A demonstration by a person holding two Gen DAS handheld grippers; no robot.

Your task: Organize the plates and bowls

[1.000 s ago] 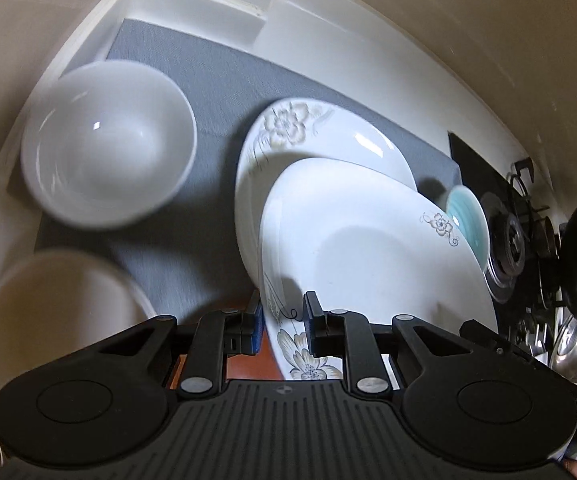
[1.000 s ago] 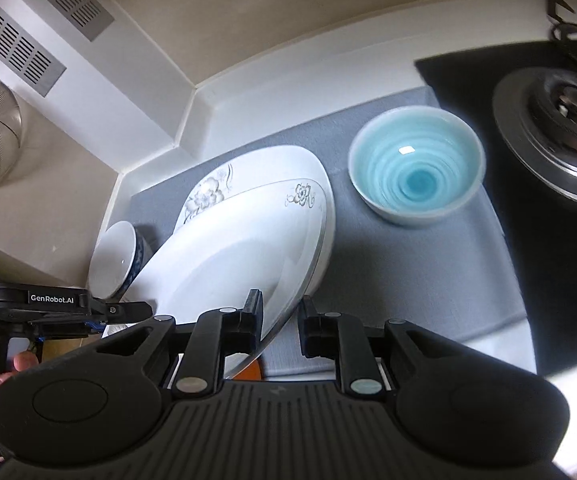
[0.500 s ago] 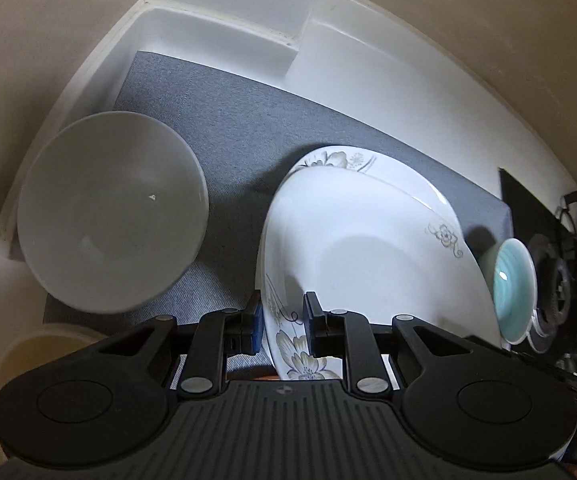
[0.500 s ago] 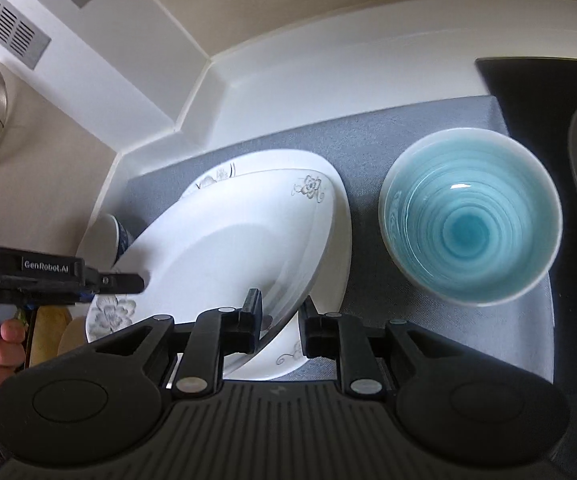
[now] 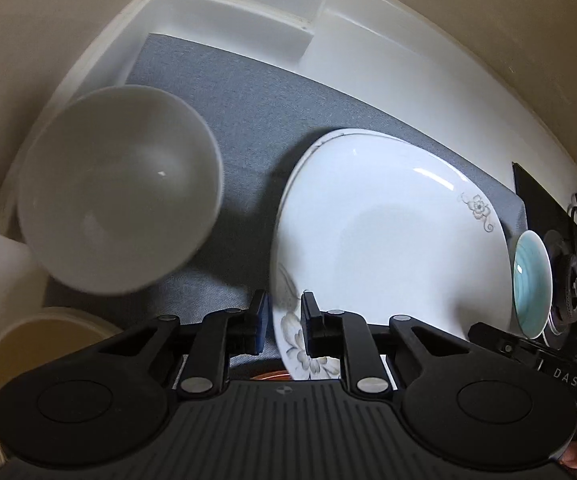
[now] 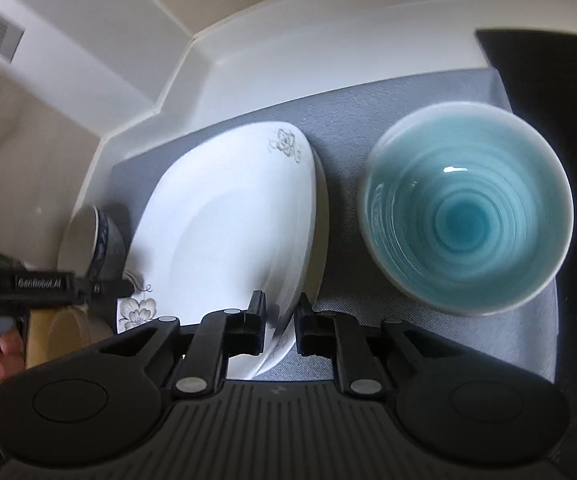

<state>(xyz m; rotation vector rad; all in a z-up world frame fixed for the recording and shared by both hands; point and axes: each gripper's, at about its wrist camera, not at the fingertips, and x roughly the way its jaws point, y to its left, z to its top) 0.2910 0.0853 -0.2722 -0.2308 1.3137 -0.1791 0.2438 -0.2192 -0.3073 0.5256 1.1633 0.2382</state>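
A white flower-printed plate (image 5: 388, 240) lies almost squarely on a second matching plate, whose rim shows as a thin edge (image 6: 322, 216), on the grey mat (image 5: 248, 120). My left gripper (image 5: 284, 320) is shut on the top plate's near-left rim. My right gripper (image 6: 280, 320) is shut on the same plate (image 6: 224, 232) at its right rim. A white bowl (image 5: 120, 200) stands left of the plates. A blue bowl (image 6: 468, 208) stands right of them and shows edge-on in the left wrist view (image 5: 532, 284).
A gas hob (image 5: 568, 272) lies beyond the blue bowl. A cream tub (image 5: 48, 344) stands at the near left. The white counter wall (image 5: 248, 12) bounds the mat at the back. A blue-patterned small bowl (image 6: 96, 240) sits left of the plates.
Both grippers have carried the top plate down and back over the lower plate, so it now covers it almost fully. The right gripper has come closer to the blue bowl.
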